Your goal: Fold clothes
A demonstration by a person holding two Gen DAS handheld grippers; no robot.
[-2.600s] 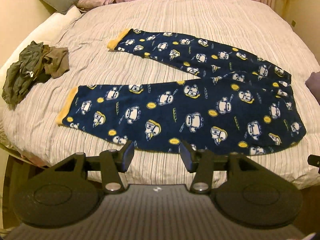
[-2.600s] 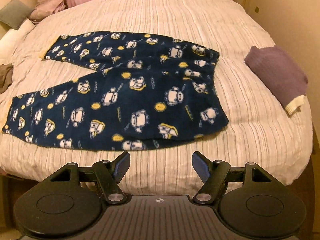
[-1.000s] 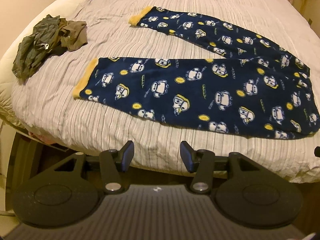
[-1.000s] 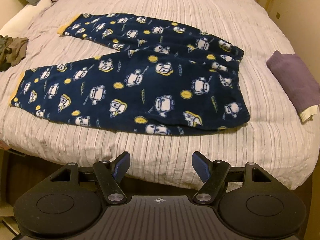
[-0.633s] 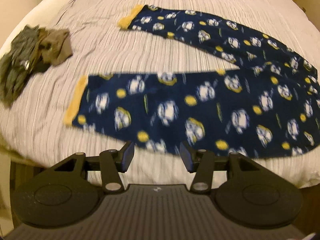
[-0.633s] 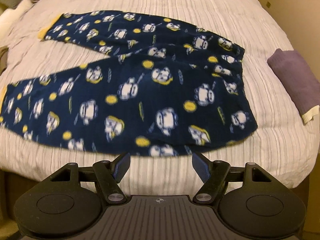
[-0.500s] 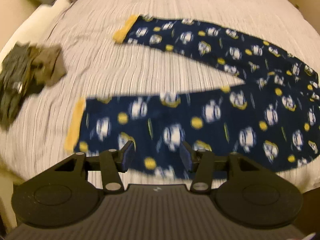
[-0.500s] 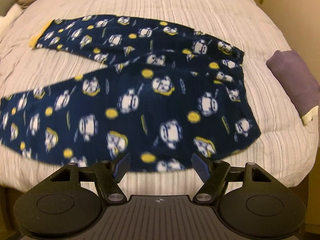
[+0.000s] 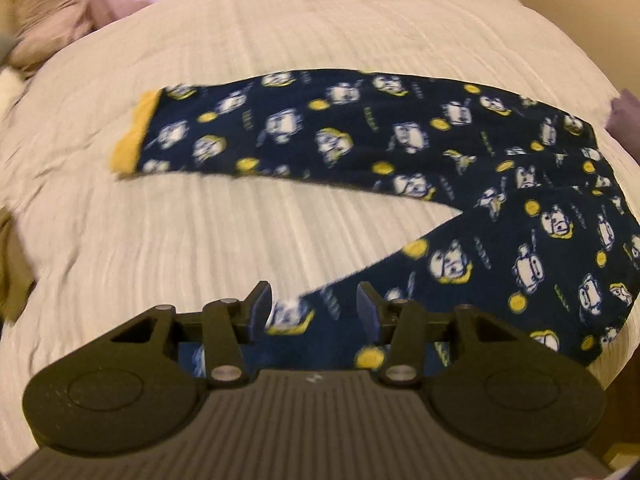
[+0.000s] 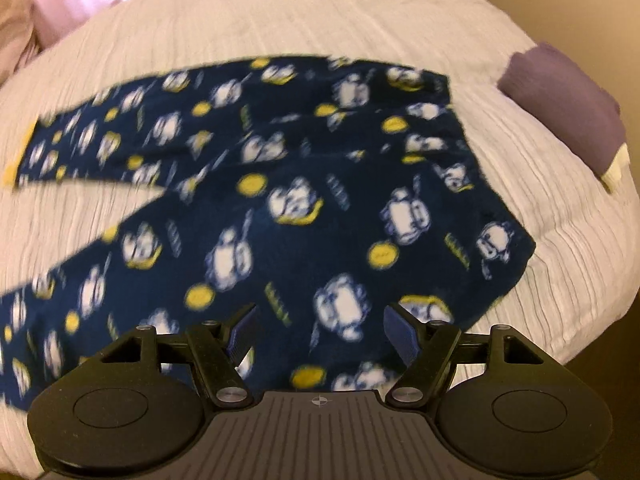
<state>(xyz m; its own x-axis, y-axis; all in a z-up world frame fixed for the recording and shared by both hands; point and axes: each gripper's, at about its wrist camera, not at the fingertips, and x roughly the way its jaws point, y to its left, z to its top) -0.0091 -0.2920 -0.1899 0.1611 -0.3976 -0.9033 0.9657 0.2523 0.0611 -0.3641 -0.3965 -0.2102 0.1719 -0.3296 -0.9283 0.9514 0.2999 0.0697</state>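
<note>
Navy fleece pajama pants (image 10: 304,200) spread on bed (image 9: 360,28), left gripper (image 9: 314,308) and right gripper (image 10: 320,330) jaws spread wide, holding nothing

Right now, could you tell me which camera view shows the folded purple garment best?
The right wrist view shows it best: the folded purple garment lies whole on the bed, right of the pajama pants, with a pale edge at its near end. The left wrist view catches only a purple sliver at the frame's right edge.
</note>
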